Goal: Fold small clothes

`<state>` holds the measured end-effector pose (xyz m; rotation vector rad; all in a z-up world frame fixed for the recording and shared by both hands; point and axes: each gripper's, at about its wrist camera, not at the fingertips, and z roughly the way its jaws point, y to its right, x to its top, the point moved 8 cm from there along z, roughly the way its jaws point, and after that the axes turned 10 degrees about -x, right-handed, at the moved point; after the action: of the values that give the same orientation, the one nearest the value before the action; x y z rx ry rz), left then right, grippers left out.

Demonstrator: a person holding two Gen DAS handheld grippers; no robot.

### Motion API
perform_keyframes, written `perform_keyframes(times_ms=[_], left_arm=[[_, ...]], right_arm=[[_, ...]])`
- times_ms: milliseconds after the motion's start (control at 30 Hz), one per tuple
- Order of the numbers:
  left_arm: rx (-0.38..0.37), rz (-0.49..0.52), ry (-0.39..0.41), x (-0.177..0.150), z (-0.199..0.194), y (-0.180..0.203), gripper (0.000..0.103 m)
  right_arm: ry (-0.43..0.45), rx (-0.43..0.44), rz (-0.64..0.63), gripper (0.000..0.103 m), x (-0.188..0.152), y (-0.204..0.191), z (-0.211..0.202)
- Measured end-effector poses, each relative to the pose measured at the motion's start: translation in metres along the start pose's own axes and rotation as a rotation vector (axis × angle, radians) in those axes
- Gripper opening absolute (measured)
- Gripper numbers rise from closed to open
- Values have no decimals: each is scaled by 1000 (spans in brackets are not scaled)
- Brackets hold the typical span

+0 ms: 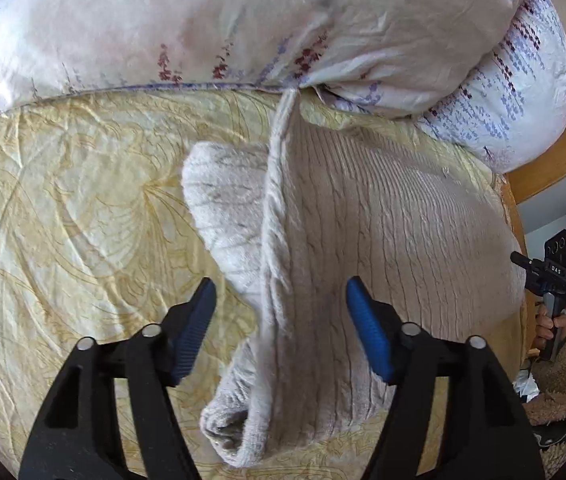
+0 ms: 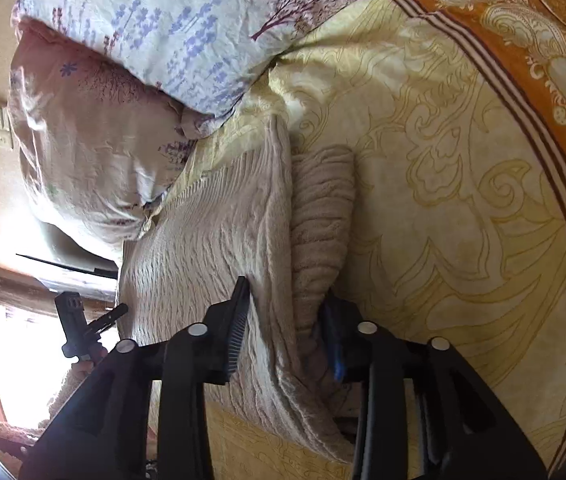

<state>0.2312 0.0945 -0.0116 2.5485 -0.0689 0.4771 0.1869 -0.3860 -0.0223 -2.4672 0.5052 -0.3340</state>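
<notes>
A beige cable-knit sweater [image 1: 383, 216] lies on the yellow patterned bedspread [image 1: 63, 208], with one sleeve [image 1: 223, 204] folded out to its left. My left gripper [image 1: 281, 300] is open, its blue fingers straddling the sweater's folded edge just above the cloth. In the right wrist view the same sweater [image 2: 211, 240] and its sleeve [image 2: 323, 216] lie ahead. My right gripper [image 2: 285, 312] is open, one finger over the sweater body and the other partly hidden behind the sleeve.
Floral pillows [image 1: 243, 20] lie along the sweater's far edge, also in the right wrist view [image 2: 143, 40]. An orange patterned border [image 2: 523, 40] runs along the bed. A wooden bed frame [image 1: 555, 152] is at the right. The other hand-held gripper [image 1: 551, 276] shows beyond the bed edge.
</notes>
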Motion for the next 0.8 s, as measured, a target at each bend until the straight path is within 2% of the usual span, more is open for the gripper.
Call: perform_keyframes(times_ms=[67,167,267,367,400,433,467,500,533,567,600,700,733,800], left_arm=[[-28,-62,48,15,-7,-11,76],[-53,-122,48,35,1,-21,78],[-21,-105,4,44,18,-23,78],[-2,-81,-19,49,30,-22,80],[-2,-69,-21,51,33,-20,81],[0,-62,-22,54,35,-18,82],[-9,-59,-21,56,37,-16,81],[-29,-60,-11,58,38,-15,70],[-62,-64,-3,60,40,-12,55],[-101,-69,6,62,42,-10,25],[-121,-70,18,64,44,-7,23],[-101,28,82,73,39,10,21],[-118,45,121,78,33,15,21],[-125,38,174,86,27,15,22]], right_arm=[[46,9,37,60,17,4,-5],[40,12,54,62,36,3,7],[4,-11,44,63,44,1,22],[7,-3,32,63,48,-3,24],[3,8,23,62,47,-5,26],[-8,11,8,52,45,-7,28],[-16,6,-11,34,43,-9,31],[-13,5,-25,28,41,-11,32],[-6,4,-30,24,41,-12,32],[8,9,-33,21,42,-13,30],[29,18,-40,21,44,-17,27],[122,73,-85,18,53,-38,8],[163,93,-114,17,55,-47,0],[224,63,-159,17,57,-53,-6]])
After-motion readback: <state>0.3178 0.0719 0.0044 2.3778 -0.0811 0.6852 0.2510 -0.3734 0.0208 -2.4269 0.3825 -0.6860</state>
